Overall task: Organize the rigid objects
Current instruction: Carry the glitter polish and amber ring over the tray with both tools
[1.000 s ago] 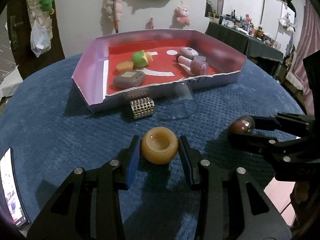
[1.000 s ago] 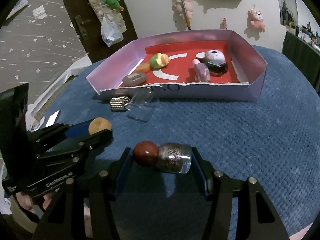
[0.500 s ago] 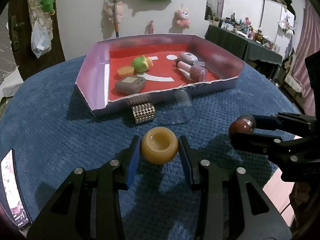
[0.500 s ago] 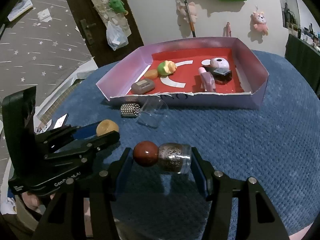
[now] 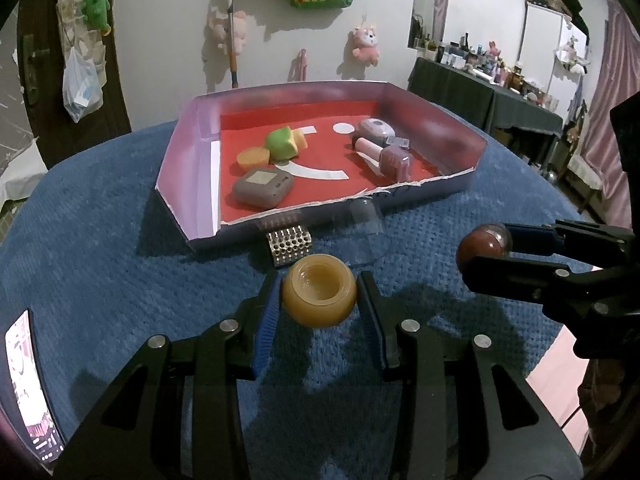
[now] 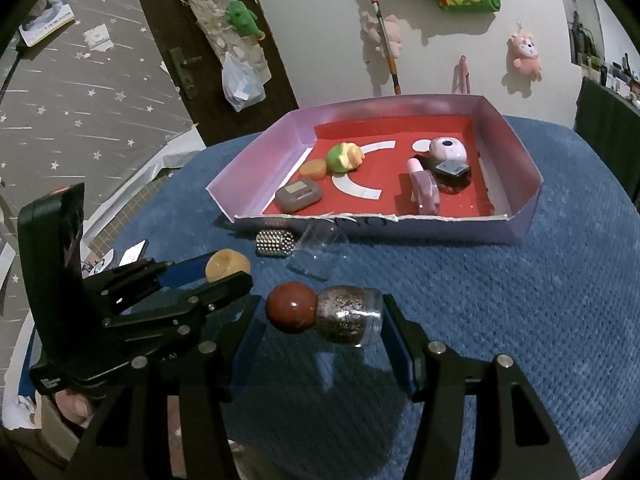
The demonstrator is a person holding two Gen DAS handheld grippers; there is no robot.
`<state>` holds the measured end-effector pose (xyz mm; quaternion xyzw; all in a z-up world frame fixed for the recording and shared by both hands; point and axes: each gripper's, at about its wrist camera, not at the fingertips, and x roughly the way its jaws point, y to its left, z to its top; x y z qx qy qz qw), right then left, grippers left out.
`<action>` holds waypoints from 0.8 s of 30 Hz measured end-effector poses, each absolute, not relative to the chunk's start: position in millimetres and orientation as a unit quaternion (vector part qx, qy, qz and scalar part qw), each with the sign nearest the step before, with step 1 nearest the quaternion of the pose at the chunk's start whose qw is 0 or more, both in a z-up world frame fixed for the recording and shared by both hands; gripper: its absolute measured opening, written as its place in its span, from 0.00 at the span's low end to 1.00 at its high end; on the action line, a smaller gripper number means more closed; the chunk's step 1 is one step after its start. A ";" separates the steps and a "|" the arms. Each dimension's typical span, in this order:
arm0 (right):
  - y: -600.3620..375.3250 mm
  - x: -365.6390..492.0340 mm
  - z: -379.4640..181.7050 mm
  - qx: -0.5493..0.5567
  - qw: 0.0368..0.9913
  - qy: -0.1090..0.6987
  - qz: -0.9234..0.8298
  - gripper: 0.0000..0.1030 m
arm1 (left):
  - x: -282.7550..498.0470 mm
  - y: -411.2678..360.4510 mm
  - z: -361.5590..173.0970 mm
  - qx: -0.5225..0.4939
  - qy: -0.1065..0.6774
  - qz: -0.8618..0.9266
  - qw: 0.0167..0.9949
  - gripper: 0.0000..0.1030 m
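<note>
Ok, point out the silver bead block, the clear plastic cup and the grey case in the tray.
silver bead block (image 5: 289, 243), left wrist view, middle of its beaded front face.
clear plastic cup (image 6: 322, 245), right wrist view, its see-through side wall.
grey case (image 5: 262, 188), left wrist view, its top face beside the pale square.

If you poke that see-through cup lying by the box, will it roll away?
Probably a little. The clear plastic cup lies on its side, so it may roll, likely curving since its mouth looks wider. It seems light, and the nubbly blue blanket should slow it. The box would stop it.
</note>
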<state>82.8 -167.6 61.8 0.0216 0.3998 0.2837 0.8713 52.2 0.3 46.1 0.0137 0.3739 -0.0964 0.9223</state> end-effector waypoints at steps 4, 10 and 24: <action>-166.4 84.3 65.1 0.022 0.872 0.396 0.287 0.58 | 53.7 0.8 49.0 0.013 0.370 -0.097 0.924 0.35; -165.6 88.4 69.6 0.027 0.872 0.391 0.291 0.58 | 57.0 1.6 54.3 0.012 0.363 -0.097 0.927 0.35; -170.7 104.6 83.9 0.036 0.875 0.379 0.297 0.58 | 66.3 -1.2 68.1 0.024 0.350 -0.096 0.932 0.35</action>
